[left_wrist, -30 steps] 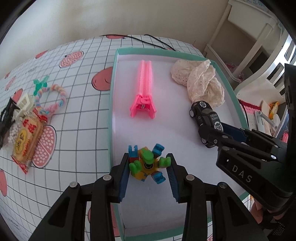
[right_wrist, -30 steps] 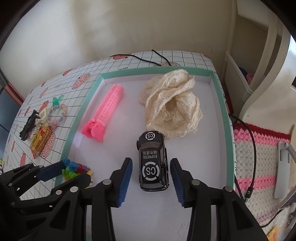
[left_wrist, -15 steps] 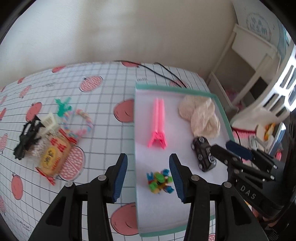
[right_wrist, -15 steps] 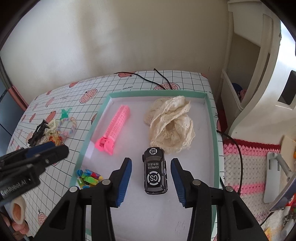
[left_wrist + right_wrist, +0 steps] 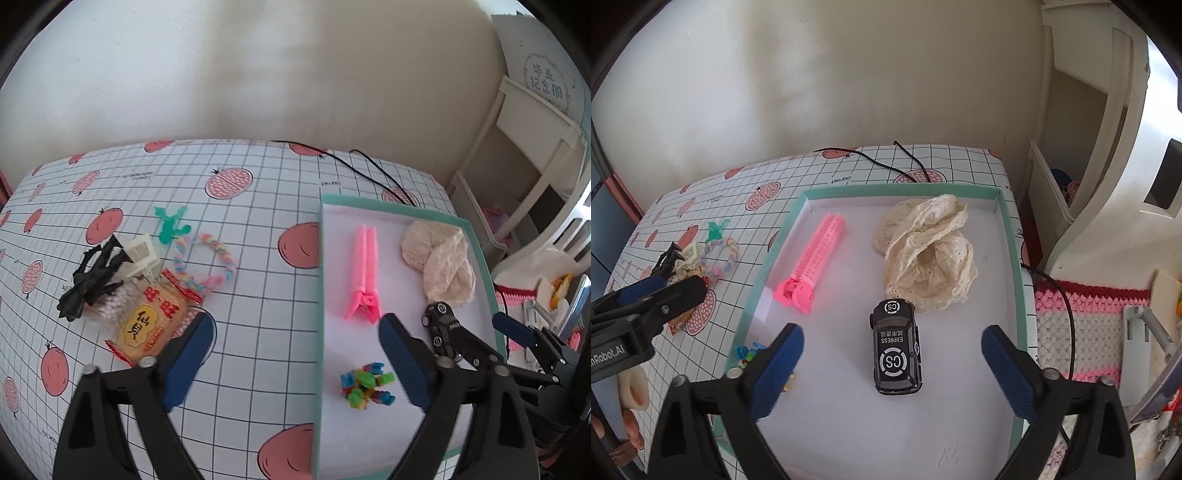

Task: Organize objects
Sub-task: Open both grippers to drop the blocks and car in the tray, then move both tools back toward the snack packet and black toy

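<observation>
A teal-rimmed white tray [image 5: 320,295] [image 5: 1008,236] holds a pink hair clip [image 5: 364,273] [image 5: 816,262], a cream lace cloth [image 5: 437,262] [image 5: 927,254], a black toy car [image 5: 441,326] [image 5: 894,332] and a colourful block toy [image 5: 367,384] [image 5: 750,354]. My left gripper [image 5: 299,358] [image 5: 661,291] hangs above the tray's left rim. Its jaws are opening and grip nothing; the block toy lies on the tray floor below them. My right gripper [image 5: 894,369] [image 5: 487,332] is over the car with its jaws opening. The car lies between the fingers, untouched.
On the gridded tablecloth left of the tray lies a pile: a snack pack [image 5: 147,325], black bow clip [image 5: 88,284], white clip [image 5: 142,254], green piece [image 5: 170,225] and pastel rope ring [image 5: 207,258]. A black cable [image 5: 908,158] runs behind the tray. White furniture stands at the right.
Both grippers have spread wide. The left one let go of the block toy, then rose and drew back to the left. The right one drew back from the car, which stays in the tray.
</observation>
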Motion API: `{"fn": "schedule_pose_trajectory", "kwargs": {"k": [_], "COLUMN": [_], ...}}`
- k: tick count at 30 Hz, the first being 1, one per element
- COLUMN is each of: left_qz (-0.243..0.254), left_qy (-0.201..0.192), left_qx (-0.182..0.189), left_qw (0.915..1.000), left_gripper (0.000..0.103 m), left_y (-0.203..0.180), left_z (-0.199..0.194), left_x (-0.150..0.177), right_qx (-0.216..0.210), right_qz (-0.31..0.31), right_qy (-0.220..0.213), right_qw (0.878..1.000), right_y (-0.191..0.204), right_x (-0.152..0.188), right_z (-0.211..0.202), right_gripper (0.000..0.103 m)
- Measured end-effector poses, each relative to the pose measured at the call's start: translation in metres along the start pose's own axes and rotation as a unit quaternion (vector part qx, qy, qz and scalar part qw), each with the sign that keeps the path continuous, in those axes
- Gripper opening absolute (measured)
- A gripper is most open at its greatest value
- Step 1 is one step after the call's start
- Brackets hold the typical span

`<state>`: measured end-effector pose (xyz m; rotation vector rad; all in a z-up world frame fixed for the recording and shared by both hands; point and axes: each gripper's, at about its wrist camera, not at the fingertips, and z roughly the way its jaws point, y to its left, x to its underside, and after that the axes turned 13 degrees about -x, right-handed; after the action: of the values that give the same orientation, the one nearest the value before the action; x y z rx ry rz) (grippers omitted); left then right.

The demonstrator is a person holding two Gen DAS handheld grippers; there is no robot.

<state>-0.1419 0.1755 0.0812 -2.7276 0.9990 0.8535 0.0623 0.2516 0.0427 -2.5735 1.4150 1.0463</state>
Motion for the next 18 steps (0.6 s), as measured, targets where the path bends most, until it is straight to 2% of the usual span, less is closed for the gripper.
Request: {"fn": "schedule_pose_trajectory", "kwargs": {"k": [5,18], "left_qz": [0.001,-0.002], "left_qy": [-0.008,-0.007], "left_qx": [-0.014,-0.012], "left_qw": [0.9999,0.9999], "left_gripper": [0.103,0.103], "left_y": [0.0018,0.0081], "left_z": [0.0002,0.0024], "left_x": [-0.0010,-0.0020], "right_qx": [0.005,0.013], "right_qz": [-0.007,-0.005], "right_qy": [0.003,0.008], "right_qw": [1.000,1.000], "right_y": [0.0031,0.0068], "right_x": [-0.0003,-0.0011], "right_z": [0.0012,0.0058], "right_gripper": [0.103,0.103]}}
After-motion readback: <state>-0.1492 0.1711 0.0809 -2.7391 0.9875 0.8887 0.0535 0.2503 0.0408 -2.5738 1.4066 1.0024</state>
